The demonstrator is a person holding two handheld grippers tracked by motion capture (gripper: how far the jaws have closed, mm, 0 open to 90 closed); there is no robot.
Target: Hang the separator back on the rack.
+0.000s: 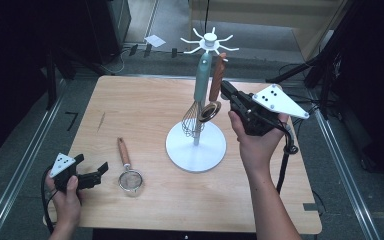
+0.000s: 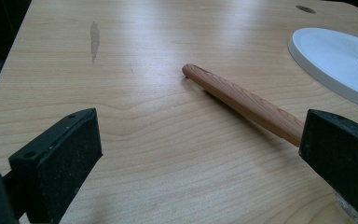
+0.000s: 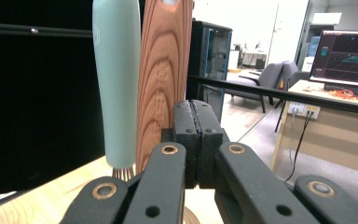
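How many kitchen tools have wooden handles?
2. One hangs on the white rack beside the whisk: the wooden-handled tool. The other, a strainer, lies on the table by the left gripper.

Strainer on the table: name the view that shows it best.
High view: the strainer lies whole, wooden handle and mesh bowl, beside the open left gripper. The left gripper view shows its handle, partly behind one jaw.

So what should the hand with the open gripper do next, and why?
Probably ease the left gripper forward and close on the strainer's wooden handle. It is open, the handle lies flat between its jaws, and the rack already holds the whisk and another utensil.
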